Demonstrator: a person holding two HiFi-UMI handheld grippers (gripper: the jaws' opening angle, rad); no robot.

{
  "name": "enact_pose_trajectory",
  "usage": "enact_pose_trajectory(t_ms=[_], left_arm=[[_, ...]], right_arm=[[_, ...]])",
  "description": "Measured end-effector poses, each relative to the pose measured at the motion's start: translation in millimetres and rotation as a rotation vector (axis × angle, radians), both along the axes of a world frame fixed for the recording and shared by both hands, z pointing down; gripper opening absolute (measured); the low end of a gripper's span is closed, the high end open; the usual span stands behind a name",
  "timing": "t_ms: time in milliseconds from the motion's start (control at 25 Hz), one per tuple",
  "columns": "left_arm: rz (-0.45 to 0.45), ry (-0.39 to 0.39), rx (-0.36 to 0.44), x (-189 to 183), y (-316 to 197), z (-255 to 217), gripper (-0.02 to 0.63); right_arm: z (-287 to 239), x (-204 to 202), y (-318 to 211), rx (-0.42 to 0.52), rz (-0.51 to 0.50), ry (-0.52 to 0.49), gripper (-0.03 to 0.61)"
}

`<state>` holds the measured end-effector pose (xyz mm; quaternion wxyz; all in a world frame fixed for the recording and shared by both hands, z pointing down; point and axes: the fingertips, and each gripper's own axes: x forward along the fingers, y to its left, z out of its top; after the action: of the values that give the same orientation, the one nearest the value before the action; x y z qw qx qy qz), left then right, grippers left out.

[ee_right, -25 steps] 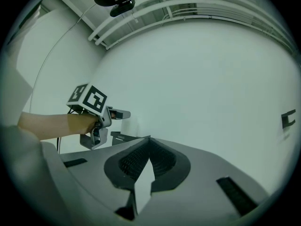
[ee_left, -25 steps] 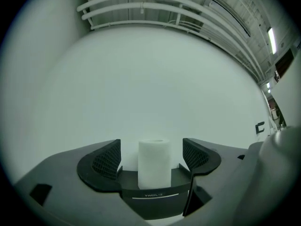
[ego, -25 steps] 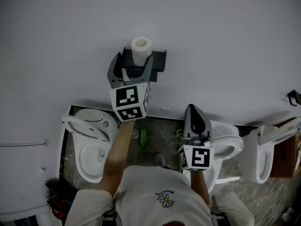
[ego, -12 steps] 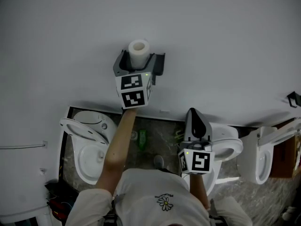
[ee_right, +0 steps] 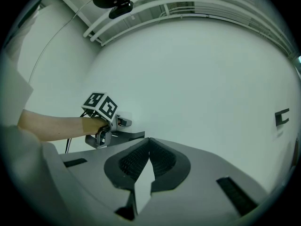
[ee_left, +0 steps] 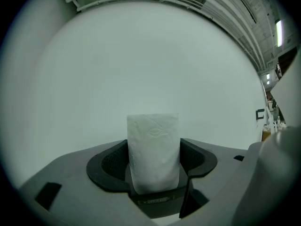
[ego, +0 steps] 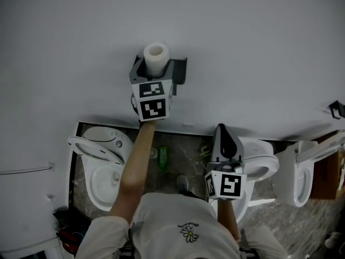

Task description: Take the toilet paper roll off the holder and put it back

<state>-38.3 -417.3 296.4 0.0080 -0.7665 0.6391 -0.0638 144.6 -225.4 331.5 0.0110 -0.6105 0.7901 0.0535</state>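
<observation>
Two things matter here: your left hand-held gripper has just been closing its jaws, and the white, embossed toilet paper roll stands upright between them, the ribbed pads meeting it on both sides in what looks like the start of a grasp. The roll sits at the dark grey holder fixed to the plain white wall, not yet lifted off. Your right hand-held gripper is clenched on nothing and held low, well apart from the holder, so it cannot help if the roll gets away. The paper is soft, so I judge that squeezing harder could crush the roll out of round, while too light a hold could let it slide out as you draw it away. No view shows how the roll is seated on the holder, so pulling at an angle may catch it there and twist it in the pads. A dropped roll would fall toward the white toilets on the floor below.
</observation>
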Motion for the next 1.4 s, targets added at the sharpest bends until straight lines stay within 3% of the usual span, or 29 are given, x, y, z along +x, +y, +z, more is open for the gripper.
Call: enact_pose_trajectory(t_ms=[600, 880, 1080, 1400], left_arm=[[0.017, 0.017, -0.025, 2, 0, -4, 0.322], [0.032, -0.027, 0.104, 6, 18, -58, 0.321], [0.063, -0.104, 0.236, 8, 58, -110, 0.321], [0.099, -0.098, 0.383, -32, 132, -148, 0.321]], right_arm=[[-6, -3, 10, 0.018, 0.007, -0.003, 0.011], [-22, -4, 16, 0.063, 0.006, 0.007, 0.011], [-35, -11, 18, 0.1, -0.006, 0.023, 0.009], [-49, -45, 33, 0.158, -0.022, 0.043, 0.011]])
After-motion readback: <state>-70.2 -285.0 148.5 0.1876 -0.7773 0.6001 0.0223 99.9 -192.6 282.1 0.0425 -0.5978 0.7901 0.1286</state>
